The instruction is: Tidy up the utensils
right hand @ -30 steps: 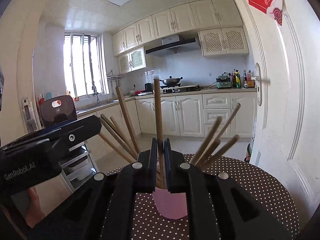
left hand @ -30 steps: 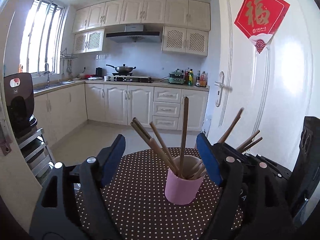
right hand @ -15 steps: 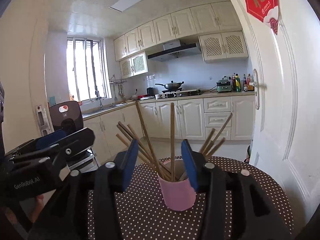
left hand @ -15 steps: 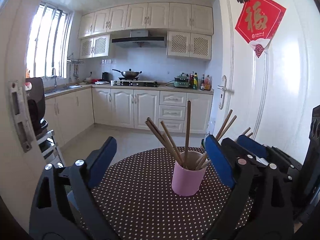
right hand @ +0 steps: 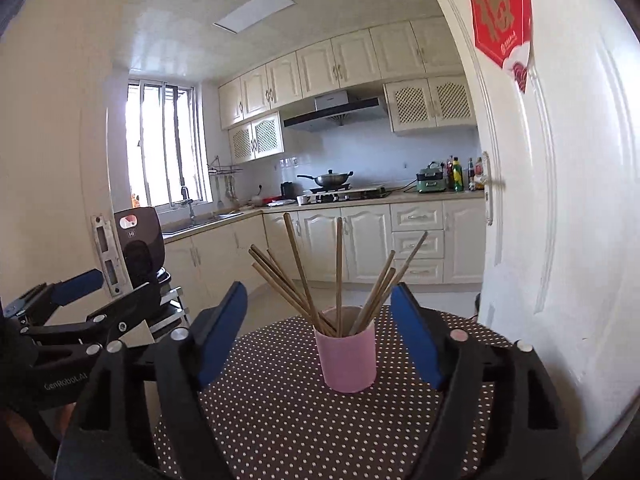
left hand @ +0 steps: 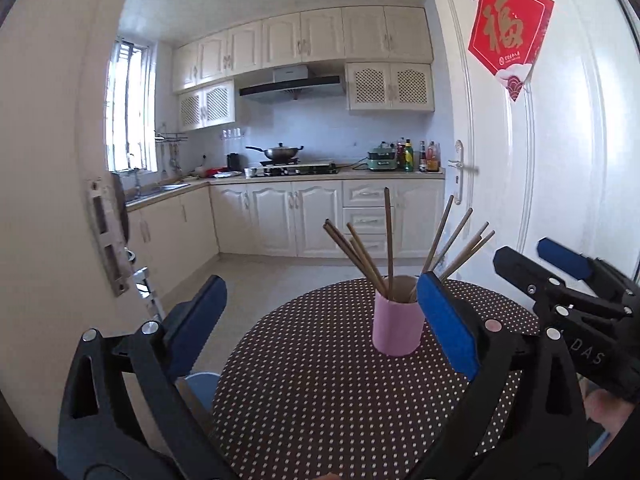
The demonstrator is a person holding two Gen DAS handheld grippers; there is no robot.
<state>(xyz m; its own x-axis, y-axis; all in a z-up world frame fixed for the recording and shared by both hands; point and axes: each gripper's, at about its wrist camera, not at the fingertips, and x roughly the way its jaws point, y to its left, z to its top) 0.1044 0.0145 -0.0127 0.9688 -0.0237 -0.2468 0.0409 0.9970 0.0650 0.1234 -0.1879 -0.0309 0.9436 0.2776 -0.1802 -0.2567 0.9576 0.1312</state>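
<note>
Your pink cup (right hand: 349,354) stands upright on the dotted table (right hand: 280,420), brown chopsticks (right hand: 339,272) fanning from it. Both your left gripper (left hand: 320,320) and right gripper (right hand: 320,316) have just been opening, jaws wide, nothing between them.

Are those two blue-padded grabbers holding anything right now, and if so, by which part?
Nothing is held. The right gripper has just been opening, and the left gripper too; both stand empty before the pink cup of wooden chopsticks on the dotted table.
</note>
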